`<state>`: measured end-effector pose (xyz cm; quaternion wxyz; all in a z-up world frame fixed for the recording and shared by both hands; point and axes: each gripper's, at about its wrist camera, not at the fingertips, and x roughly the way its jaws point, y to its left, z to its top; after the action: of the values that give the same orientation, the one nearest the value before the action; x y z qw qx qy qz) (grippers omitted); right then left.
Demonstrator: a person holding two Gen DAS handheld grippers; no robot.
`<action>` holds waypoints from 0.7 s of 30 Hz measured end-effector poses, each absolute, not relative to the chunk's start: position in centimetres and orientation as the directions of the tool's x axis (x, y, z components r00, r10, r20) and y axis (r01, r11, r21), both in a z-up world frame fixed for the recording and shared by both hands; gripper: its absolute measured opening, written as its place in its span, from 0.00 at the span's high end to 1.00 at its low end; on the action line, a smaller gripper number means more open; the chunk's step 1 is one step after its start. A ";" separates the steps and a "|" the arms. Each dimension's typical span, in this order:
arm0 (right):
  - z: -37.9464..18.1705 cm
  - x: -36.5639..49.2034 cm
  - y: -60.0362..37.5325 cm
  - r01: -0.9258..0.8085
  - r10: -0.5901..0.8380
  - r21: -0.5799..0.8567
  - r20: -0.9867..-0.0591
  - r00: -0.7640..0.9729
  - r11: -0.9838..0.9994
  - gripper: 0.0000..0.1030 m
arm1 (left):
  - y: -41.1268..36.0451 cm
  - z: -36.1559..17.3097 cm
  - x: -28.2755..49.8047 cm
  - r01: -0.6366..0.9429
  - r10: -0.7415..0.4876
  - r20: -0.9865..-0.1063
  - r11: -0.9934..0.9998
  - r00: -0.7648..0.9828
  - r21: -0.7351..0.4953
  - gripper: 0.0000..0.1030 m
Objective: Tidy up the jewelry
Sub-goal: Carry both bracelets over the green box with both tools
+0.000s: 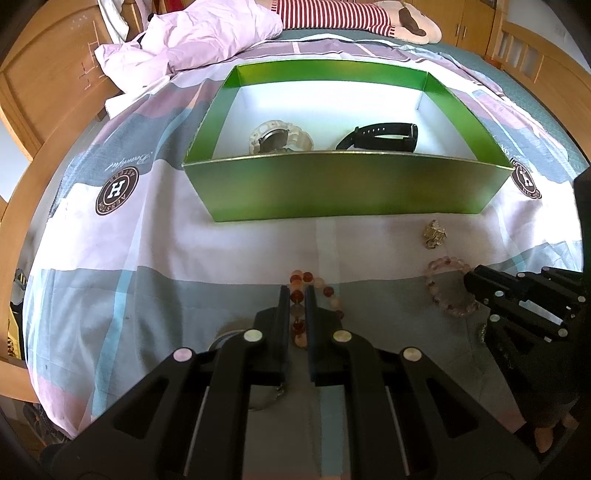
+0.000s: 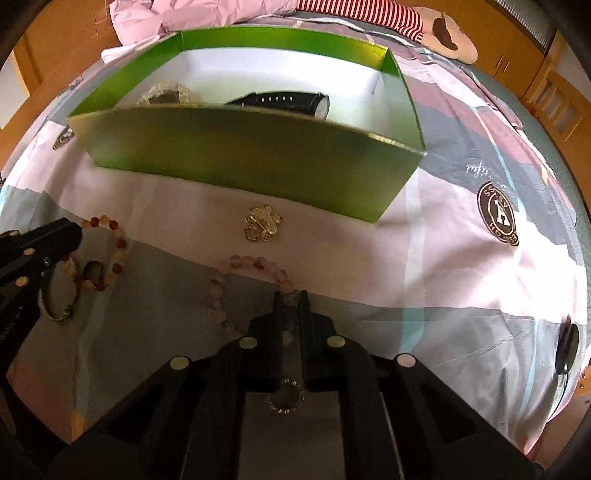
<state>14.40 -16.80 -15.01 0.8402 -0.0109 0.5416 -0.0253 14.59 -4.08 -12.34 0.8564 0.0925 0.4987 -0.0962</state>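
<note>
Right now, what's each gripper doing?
Left gripper: shut on the red-orange bead bracelet.
Right gripper: shut on the pink bead bracelet.

Soft daylight fills both pictures. The shiny green cardboard box (image 1: 347,192) gleams a little. Everything bends round at the dark edges, and the right view looks slightly blurry.

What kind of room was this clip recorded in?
Most likely a bedroom. The work surface is a bed with a patchwork bedsheet, a crumpled pink duvet at its far end, and a plush toy beside it. Wooden furniture stands around the bed.
</note>
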 end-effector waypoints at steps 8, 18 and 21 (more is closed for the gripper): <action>-9.3 13.4 -16.9 0.032 -0.045 -0.033 -0.846 0.532 0.999 0.92 | -4.2 -10.2 14.4 0.258 -0.083 -0.847 0.964 0.525 0.065 0.92; -6.6 13.5 -16.6 0.010 -0.026 -0.025 -0.813 0.581 1.000 0.92 | -4.6 -7.8 14.1 0.263 -0.089 -0.816 0.962 0.571 0.079 0.92; -7.0 13.4 -16.4 0.011 -0.021 -0.018 -0.819 0.573 1.000 0.92 | -4.5 -7.6 14.1 0.265 -0.092 -0.814 0.961 0.574 0.079 0.92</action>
<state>13.41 -16.38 -6.98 0.8870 -0.0057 0.4617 -0.0090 14.07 -4.55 -7.60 0.8819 0.0962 0.4503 -0.1012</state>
